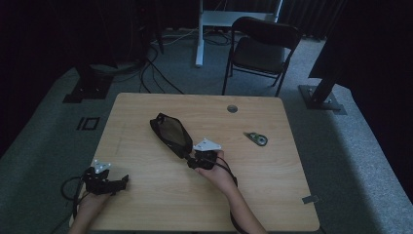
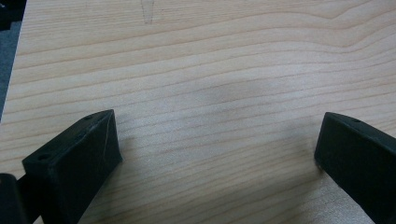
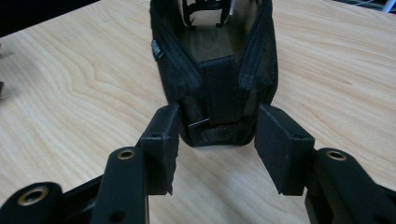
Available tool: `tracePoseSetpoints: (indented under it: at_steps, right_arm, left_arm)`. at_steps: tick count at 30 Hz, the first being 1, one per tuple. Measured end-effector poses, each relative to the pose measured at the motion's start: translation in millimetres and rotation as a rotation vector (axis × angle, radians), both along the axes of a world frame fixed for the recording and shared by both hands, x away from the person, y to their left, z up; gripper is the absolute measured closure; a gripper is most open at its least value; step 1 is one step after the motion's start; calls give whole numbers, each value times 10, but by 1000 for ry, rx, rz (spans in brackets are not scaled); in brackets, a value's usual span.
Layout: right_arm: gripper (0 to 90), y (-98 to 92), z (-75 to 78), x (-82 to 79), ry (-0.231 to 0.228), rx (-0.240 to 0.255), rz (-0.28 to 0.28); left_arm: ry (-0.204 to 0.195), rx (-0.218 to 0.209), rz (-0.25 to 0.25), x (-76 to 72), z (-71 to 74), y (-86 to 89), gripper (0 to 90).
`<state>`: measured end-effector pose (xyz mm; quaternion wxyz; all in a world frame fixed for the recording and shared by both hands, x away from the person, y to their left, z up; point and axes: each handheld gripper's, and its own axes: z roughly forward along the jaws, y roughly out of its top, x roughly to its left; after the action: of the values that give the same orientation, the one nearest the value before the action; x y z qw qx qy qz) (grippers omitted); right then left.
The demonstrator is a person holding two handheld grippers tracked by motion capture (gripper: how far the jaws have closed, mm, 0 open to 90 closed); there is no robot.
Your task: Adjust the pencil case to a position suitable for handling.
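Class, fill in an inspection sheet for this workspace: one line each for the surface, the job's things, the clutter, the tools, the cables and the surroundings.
Surface: light wooden table, bare over most of its top, with a round grommet hole near the far edge.
Job's things: black mesh pouch lying open near the table's middle.
Clutter: small dark-and-green object to the right of the pouch; too small to identify.
Tools: right tool open, jaws either side of the pouch's near end; left tool open over bare wood near the left front corner.
Cables: a black cable trails from the left tool; more cables lie on the floor beyond.
Surroundings: folding chair behind the table, grey carpet, dark room.
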<state>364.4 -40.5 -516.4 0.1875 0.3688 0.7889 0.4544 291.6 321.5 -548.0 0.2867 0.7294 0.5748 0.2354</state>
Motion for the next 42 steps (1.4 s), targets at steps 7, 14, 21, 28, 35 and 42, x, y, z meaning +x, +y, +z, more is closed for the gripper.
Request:
tracePoseSetpoints:
  at_steps: [7, 14, 21, 28, 35, 42]
  right_arm:
    - [535, 62, -19, 42, 0, -16, 16]
    - [605, 100, -84, 110, 26, -7, 5]
    - [724, 130, -91, 134, 9, -28, -11]
    - [729, 114, -98, 113, -4, -30, -11]
    - [728, 10, -110, 57, -12, -35, -12]
    - [729, -191, -121, -9, -13, -25, -43]
  left_arm:
    - [0, 0, 0, 0, 0, 0, 2]
    - [0, -1, 0, 0, 0, 0, 3]
    - [0, 0, 0, 0, 0, 0, 2]
    - [0, 0, 0, 0, 0, 0, 3]
    - [0, -1, 0, 0, 0, 0, 3]
    - [0, 0, 0, 0, 0, 0, 2]
